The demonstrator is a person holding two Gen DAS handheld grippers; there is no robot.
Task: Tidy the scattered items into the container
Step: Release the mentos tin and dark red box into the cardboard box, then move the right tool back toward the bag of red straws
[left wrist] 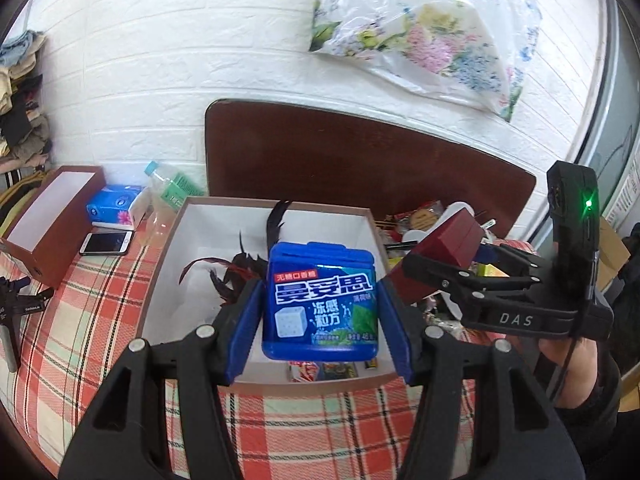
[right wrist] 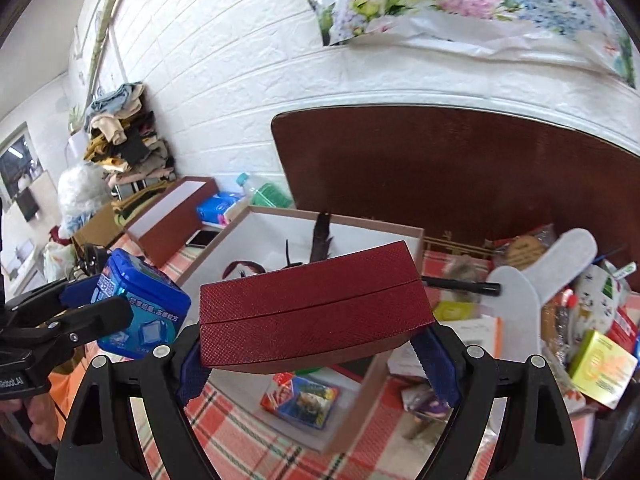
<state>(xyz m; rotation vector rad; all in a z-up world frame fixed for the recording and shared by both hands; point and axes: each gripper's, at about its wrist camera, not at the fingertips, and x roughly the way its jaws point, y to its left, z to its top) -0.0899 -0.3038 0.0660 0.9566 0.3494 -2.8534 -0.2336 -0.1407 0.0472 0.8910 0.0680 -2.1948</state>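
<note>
Here two things are carried at once above the open container (left wrist: 362, 216), a white-lined box on the plaid-covered worktop (left wrist: 300, 412). A blue gum tub (left wrist: 320, 304) is pinched between the jaws of the left gripper (left wrist: 320, 312), taken by its two narrow sides with the printed face toward the camera; beyond and below the jaws lie dark feathers (left wrist: 240, 264) on the container floor. A red case (right wrist: 312, 308) is clamped between the jaws of the right gripper (right wrist: 316, 356), held across its short ends, its lid seam running level between the pads. The tub is judged stiff, light and smooth-walled, so a slip is possible unless it is gripped low on its flat flanks. The case looks rigid and textured, likely hinged; it is best held across both halves so the lid stays closed. To the right of the right jaws a scattered pile (right wrist: 580, 320) is left untidied.
</note>
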